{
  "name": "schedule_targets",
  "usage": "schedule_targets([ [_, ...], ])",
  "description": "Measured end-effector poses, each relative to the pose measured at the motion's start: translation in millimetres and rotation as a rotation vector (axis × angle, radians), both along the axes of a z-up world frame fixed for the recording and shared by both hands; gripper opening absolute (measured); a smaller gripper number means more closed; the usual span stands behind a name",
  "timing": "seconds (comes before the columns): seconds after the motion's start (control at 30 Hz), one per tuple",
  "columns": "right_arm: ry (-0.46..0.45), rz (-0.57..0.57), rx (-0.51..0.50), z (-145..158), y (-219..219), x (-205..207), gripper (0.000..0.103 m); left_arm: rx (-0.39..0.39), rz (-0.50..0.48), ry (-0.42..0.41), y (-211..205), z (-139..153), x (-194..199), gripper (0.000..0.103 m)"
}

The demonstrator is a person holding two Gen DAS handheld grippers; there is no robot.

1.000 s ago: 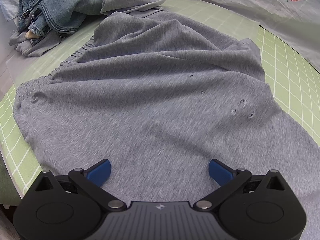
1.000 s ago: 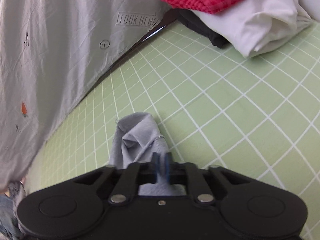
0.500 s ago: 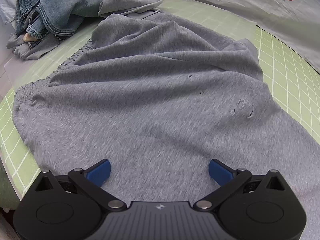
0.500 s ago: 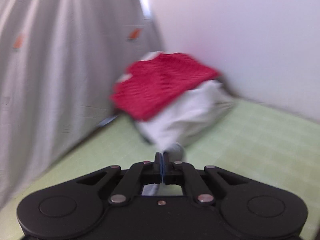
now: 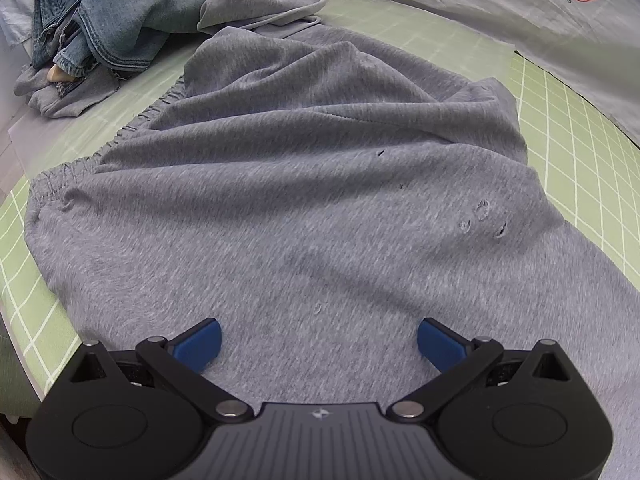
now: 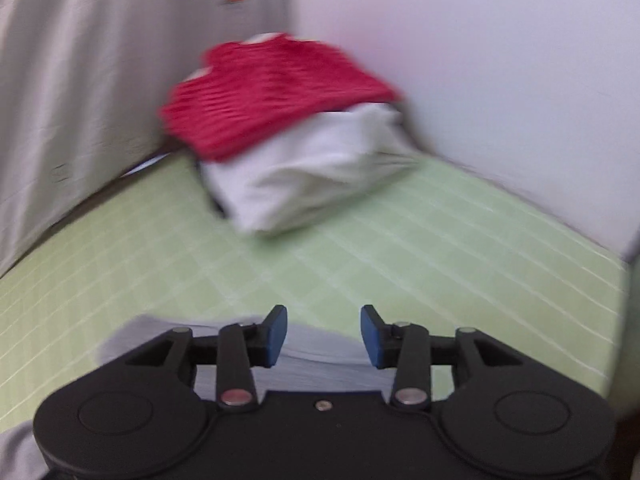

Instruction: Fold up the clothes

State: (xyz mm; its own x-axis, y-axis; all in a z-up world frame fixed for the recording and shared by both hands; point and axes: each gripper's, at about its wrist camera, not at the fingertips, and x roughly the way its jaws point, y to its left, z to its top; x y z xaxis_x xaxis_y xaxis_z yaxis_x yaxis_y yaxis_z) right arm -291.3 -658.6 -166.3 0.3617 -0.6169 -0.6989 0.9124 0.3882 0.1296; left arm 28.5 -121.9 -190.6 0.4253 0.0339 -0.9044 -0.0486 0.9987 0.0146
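Both the left hand-held gripper and right hand-held gripper hover released over the grey sweatpants

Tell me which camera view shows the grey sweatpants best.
The left wrist view. There the grey sweatpants fill most of the frame in sharp focus, with the gathered waistband and small holes visible above the open left gripper. The right wrist view is motion-blurred and shows only a strip of grey fabric under the open right gripper.

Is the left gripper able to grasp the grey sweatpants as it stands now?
Probably yes. The left gripper is open, and the grey sweatpants lie spread directly beneath and ahead of its fingers, with nothing lying on that near part.
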Motion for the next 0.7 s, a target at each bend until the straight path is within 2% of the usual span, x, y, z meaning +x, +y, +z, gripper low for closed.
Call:
schedule_targets([
  [0.13, -0.018, 0.208, 0.044, -7, -8, 46, 0.046, 0.000, 0.003, 0.001, -1, 0, 0, 0.103],
  [0.2, -0.012, 0.280, 0.043, -10, -9, 66, 0.055, 0.000, 0.004, 0.002, 0, 0, 1, 0.103],
  [0.27, -0.019, 0.339, 0.059, -13, -11, 82, 0.065, -0.001, 0.007, 0.002, 0, 0, 1, 0.103],
  [0.37, 0.036, 0.365, 0.081, -20, -12, 100, 0.067, 0.000, 0.013, 0.003, -1, 0, 1, 0.103],
  [0.43, 0.056, 0.409, 0.094, -23, -12, 107, 0.061, 0.000, 0.015, 0.003, -1, 0, 1, 0.103],
  [0.47, 0.053, 0.435, 0.109, -24, -12, 108, 0.048, 0.000, 0.016, 0.004, -2, 0, 1, 0.103],
  [0.5, 0.047, 0.454, 0.108, -24, -11, 109, 0.028, 0.000, 0.018, 0.006, -2, 0, 1, 0.103],
  [0.53, 0.041, 0.471, 0.100, -24, -9, 109, 0.013, -0.001, 0.020, 0.008, -1, 0, 2, 0.103],
  [0.57, 0.035, 0.488, 0.093, -24, -8, 109, 0.002, -0.001, 0.021, 0.010, -1, 0, 3, 0.103],
  [0.7, 0.016, 0.424, 0.023, -16, -24, 105, 0.000, -0.001, 0.030, 0.012, -2, 1, 3, 0.103],
])
